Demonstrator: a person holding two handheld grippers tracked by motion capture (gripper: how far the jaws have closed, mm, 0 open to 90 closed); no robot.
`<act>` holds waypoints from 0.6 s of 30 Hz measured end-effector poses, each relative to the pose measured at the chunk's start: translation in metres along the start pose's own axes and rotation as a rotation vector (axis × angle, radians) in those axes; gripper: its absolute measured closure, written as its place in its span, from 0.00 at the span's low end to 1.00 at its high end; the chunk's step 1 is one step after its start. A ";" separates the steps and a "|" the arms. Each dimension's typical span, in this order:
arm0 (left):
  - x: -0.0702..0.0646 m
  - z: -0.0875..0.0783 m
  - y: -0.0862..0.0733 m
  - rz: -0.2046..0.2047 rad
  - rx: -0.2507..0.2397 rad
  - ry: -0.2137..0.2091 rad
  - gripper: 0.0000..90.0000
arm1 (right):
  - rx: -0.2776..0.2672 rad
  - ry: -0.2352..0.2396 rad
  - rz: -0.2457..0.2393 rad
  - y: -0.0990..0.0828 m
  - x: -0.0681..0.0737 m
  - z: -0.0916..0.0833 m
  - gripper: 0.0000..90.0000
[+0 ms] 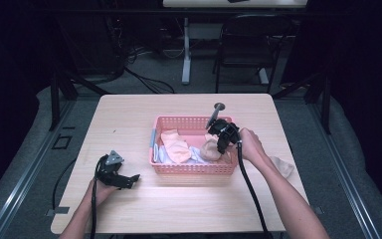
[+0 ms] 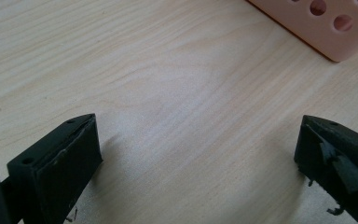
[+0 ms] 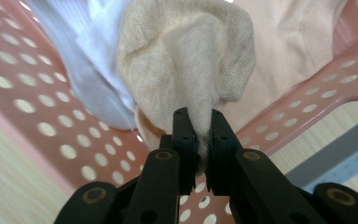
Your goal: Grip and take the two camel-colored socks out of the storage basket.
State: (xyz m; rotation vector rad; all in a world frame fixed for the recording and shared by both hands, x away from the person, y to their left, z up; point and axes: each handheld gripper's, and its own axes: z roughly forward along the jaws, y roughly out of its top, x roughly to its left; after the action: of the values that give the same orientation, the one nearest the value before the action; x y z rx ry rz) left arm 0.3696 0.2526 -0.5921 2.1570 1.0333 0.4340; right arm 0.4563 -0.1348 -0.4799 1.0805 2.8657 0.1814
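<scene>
Right tongs (image 3: 199,140) were clamped on a beige sock (image 3: 186,60) hanging over the basket (image 1: 191,168)'s right end. Left tongs (image 2: 196,154) gaped empty on the bench (image 1: 179,204), left of the basket.

- Your left claw (image 1: 129,179) rests low at your left, jaws spread wide apart.
- Your right claw (image 3: 199,140) reaches forward, jaws pinched on cloth (image 3: 186,60).

the light wood tabletop (image 1: 129,119) sits on a grey floor (image 1: 328,139). at 12 o'clock stands a black chair (image 1: 246,42) beside a white table leg (image 1: 186,50). black cables (image 1: 144,79) lie at 11 o'clock. the room's edges are dark.
</scene>
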 end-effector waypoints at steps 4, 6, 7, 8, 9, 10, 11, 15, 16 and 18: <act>0.000 0.000 0.000 0.000 0.000 0.000 0.00 | -0.022 -0.007 -0.006 0.001 0.002 -0.012 0.94; 0.000 0.000 0.000 0.000 0.000 0.000 0.00 | -0.035 -0.006 -0.003 0.001 0.003 -0.018 0.94; 0.000 0.000 0.000 0.000 0.000 0.000 0.00 | -0.037 -0.008 -0.004 0.001 0.002 -0.020 0.94; 0.000 0.000 0.000 0.000 0.000 0.000 0.00 | -0.047 -0.009 -0.006 0.001 0.002 -0.021 0.94; 0.000 0.000 0.000 0.000 0.000 0.000 0.00 | -0.051 0.000 0.003 0.001 0.003 -0.024 0.94; 0.000 0.000 0.000 0.000 0.000 0.000 0.00 | -0.063 0.001 0.003 0.000 0.003 -0.025 0.94; 0.000 0.000 0.000 0.000 0.000 0.000 0.00 | -0.057 0.001 -0.001 0.000 0.003 -0.028 0.94; 0.000 0.000 0.000 0.000 0.000 0.000 0.00 | -0.048 0.001 -0.011 0.000 0.002 -0.035 0.94; 0.000 0.000 0.000 0.000 0.000 0.000 0.00 | -0.056 0.003 -0.009 -0.001 0.002 -0.036 0.94; 0.000 0.000 0.000 0.000 0.000 0.000 0.00 | -0.060 0.006 -0.008 -0.002 0.002 -0.039 0.94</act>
State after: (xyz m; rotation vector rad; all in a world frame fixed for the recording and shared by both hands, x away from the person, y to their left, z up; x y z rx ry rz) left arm 0.3696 0.2526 -0.5921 2.1572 1.0332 0.4340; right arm 0.4498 -0.1382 -0.4413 1.0588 2.8498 0.2694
